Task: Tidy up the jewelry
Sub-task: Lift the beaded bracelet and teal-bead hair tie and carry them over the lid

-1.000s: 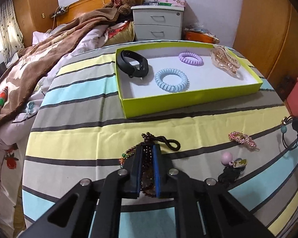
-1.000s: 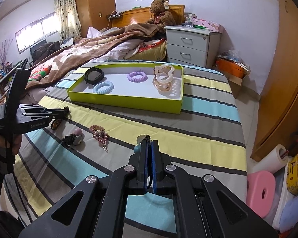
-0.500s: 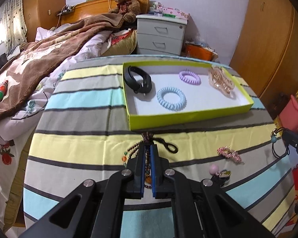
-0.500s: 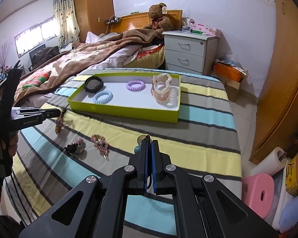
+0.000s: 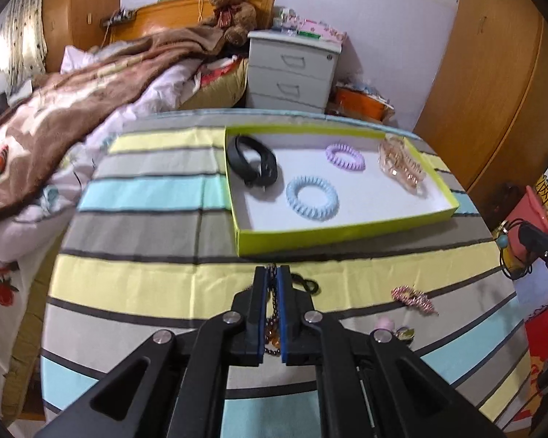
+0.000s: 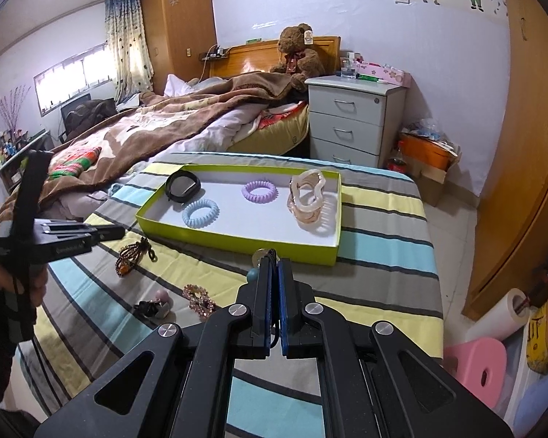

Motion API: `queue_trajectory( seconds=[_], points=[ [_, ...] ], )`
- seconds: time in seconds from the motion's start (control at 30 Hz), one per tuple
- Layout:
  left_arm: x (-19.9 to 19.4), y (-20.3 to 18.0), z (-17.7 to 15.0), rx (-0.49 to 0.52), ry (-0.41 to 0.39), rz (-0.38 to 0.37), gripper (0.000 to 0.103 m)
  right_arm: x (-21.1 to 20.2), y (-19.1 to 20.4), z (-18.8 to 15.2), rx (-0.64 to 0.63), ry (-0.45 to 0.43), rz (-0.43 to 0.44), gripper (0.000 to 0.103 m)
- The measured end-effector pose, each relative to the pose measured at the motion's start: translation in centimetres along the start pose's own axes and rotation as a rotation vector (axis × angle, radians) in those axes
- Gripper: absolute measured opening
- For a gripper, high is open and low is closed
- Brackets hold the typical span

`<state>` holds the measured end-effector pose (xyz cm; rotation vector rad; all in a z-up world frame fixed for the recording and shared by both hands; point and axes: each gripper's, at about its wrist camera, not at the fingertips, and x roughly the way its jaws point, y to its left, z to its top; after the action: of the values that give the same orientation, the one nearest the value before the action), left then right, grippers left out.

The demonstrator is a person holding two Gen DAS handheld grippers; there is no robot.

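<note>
Left wrist view: left gripper (image 5: 273, 273) is clamping a beaded bracelet (image 5: 273, 323) at lower centre; right gripper (image 6: 274, 266) is pinching a black cord (image 6: 273, 255)

striped cloth cover (image 5: 135, 284), seemingly cardboard tray (image 5: 347, 235)

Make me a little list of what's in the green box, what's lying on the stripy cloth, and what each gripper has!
box: lime-green tray on the striped cloth
inside the box: black wristband, blue spiral hair tie, purple spiral hair tie, clear pink claw clip
on the cloth: sparkly pink hair clip, hair tie with pink ball
left gripper: shut on the brown beaded bracelet
right gripper: shut on the black cord with teal bead
</note>
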<state>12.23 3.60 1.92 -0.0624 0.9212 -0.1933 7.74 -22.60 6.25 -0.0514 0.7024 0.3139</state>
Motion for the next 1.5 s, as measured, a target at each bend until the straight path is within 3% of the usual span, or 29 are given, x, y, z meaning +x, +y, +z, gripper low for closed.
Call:
queue_trajectory(
  seconds=[0.07,0.2,0.27,0.33,0.43,0.5,0.53,0.57,0.73,1.23,1.5],
  points=[
    [1.2,0.1,-0.2,0.001,0.031,-0.002,0.033,0.2,0.0,-0.1,0.003,0.004,0.000,0.003],
    [2.6,-0.3,-0.6,0.021,0.062,0.017,0.040,0.4,-0.2,-0.3,0.011,0.011,0.003,0.003],
    [3.1,-0.8,-0.8,0.055,0.060,0.059,0.051,0.6,-0.2,-0.3,0.011,0.014,0.004,0.003],
    [3.6,-1.0,-1.0,0.067,0.078,0.071,0.052,0.7,-0.2,-0.3,0.011,0.013,0.006,0.003],
    [3.7,-1.3,-0.9,0.078,0.072,0.092,0.052,0.7,-0.2,-0.2,0.010,0.013,0.008,0.003],
    [3.8,-1.7,-0.9,0.099,0.069,0.123,0.042,0.8,0.0,-0.2,0.008,0.014,0.010,0.003],
    [3.7,-1.9,-0.9,0.116,0.068,0.127,0.027,0.9,0.0,-0.2,0.009,0.015,0.011,0.003],
    [3.8,-1.8,-0.9,0.117,0.074,0.109,0.020,0.9,0.0,-0.2,0.009,0.016,0.011,0.003],
    [3.2,-1.8,-0.7,0.099,0.064,0.101,0.011,1.0,0.1,-0.2,0.008,0.017,0.009,0.003],
    [-0.6,-1.4,3.3,0.085,-0.036,0.055,0.010,1.4,0.2,4.1,-0.017,-0.032,0.017,0.003],
    [0.2,-1.8,5.4,0.083,-0.045,0.032,0.010,6.1,1.0,8.6,-0.011,-0.003,0.082,0.003]
  ],
)
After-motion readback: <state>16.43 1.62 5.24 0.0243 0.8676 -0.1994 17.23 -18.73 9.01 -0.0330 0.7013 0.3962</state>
